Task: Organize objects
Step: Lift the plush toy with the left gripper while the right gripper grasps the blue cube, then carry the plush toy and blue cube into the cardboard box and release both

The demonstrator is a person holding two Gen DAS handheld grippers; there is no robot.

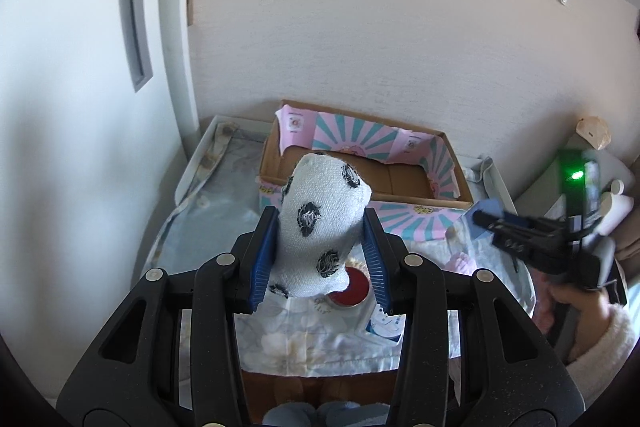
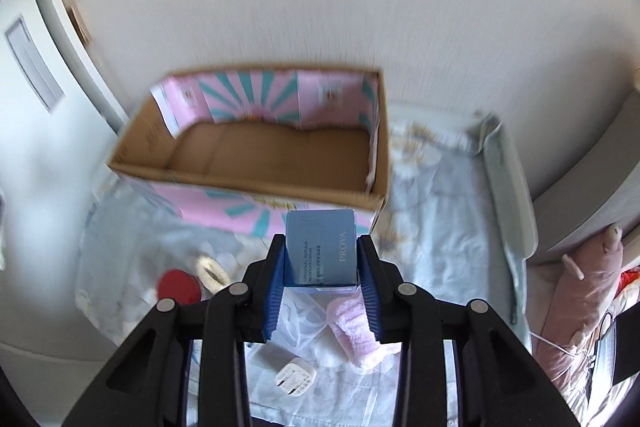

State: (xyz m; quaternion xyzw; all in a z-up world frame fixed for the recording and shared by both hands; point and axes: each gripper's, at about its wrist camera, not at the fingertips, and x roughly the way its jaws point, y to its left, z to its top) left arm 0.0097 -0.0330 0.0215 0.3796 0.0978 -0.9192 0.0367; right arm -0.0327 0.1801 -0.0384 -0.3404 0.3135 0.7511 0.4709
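Note:
My left gripper (image 1: 320,251) is shut on a white sock with black spots (image 1: 320,227), held up in front of the open cardboard box (image 1: 360,183) with its pink and teal lining. My right gripper (image 2: 323,267) is shut on a small blue cream carton (image 2: 320,247), lifted above the cloth just short of the same box (image 2: 256,155), whose brown floor shows bare. In the left wrist view the right gripper (image 1: 484,219) appears at the right, blurred, in a person's hand (image 1: 576,295) with a fluffy white sleeve.
A flowered pale blue cloth (image 2: 440,227) covers the surface. On it lie a red round lid (image 2: 178,285), a cream fluffy item (image 2: 210,269), a pink fluffy sock (image 2: 356,331) and a white plug (image 2: 296,373). A wall stands behind; a raised white rim (image 2: 508,187) borders the right.

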